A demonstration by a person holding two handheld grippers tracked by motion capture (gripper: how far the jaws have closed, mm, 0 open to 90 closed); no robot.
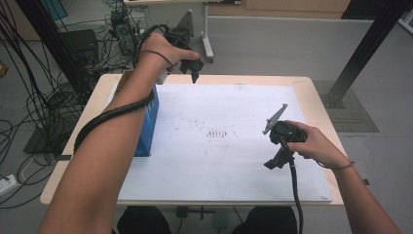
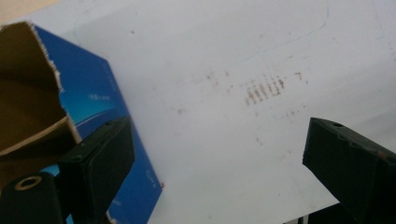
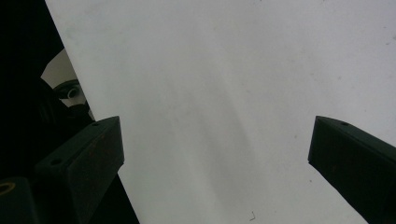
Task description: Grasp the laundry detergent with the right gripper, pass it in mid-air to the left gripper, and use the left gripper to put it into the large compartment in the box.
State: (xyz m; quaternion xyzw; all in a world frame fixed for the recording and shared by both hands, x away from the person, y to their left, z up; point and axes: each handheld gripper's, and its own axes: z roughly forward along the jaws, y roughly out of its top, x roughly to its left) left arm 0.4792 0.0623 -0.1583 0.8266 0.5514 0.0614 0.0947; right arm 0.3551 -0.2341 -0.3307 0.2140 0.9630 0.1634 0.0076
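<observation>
Left gripper (image 1: 193, 73), jaws spread and empty, raised over far left of white sheet (image 1: 229, 161), just beyond open blue box (image 1: 147, 127) standing at sheet's left edge. Right gripper (image 1: 273, 162), jaws apart, empty, low over sheet's near right.
</observation>
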